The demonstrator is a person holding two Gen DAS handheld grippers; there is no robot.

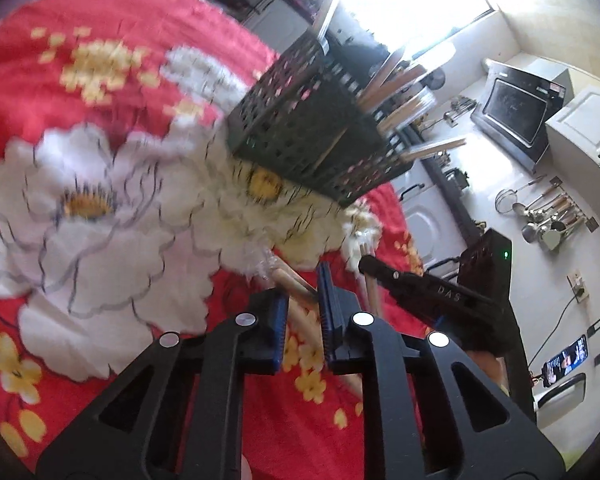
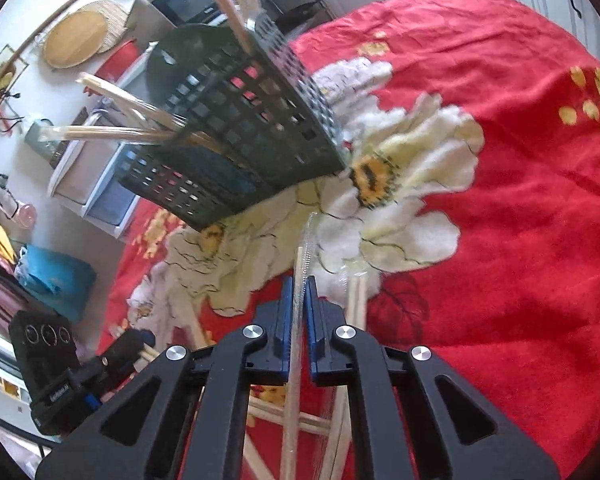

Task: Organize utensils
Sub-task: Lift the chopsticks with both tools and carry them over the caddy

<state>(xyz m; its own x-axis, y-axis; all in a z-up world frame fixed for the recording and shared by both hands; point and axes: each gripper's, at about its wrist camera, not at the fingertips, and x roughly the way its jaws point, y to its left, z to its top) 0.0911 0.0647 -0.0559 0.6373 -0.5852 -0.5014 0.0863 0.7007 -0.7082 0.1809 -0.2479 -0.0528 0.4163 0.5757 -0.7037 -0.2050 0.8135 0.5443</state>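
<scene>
A black perforated utensil basket stands on the red flowered cloth and holds several wrapped wooden chopstick pairs; it also shows in the right wrist view. My left gripper is shut on a wrapped chopstick pair low over the cloth. My right gripper is shut on another wrapped chopstick pair, lifted and pointing toward the basket. More chopstick pairs lie loose on the cloth beneath. The right gripper shows at the right of the left wrist view, the left gripper at the lower left of the right wrist view.
The red flowered cloth covers the table. Kitchen counters, an oven and hanging utensils lie beyond the table edge. A blue bag and storage boxes sit on the floor to the left.
</scene>
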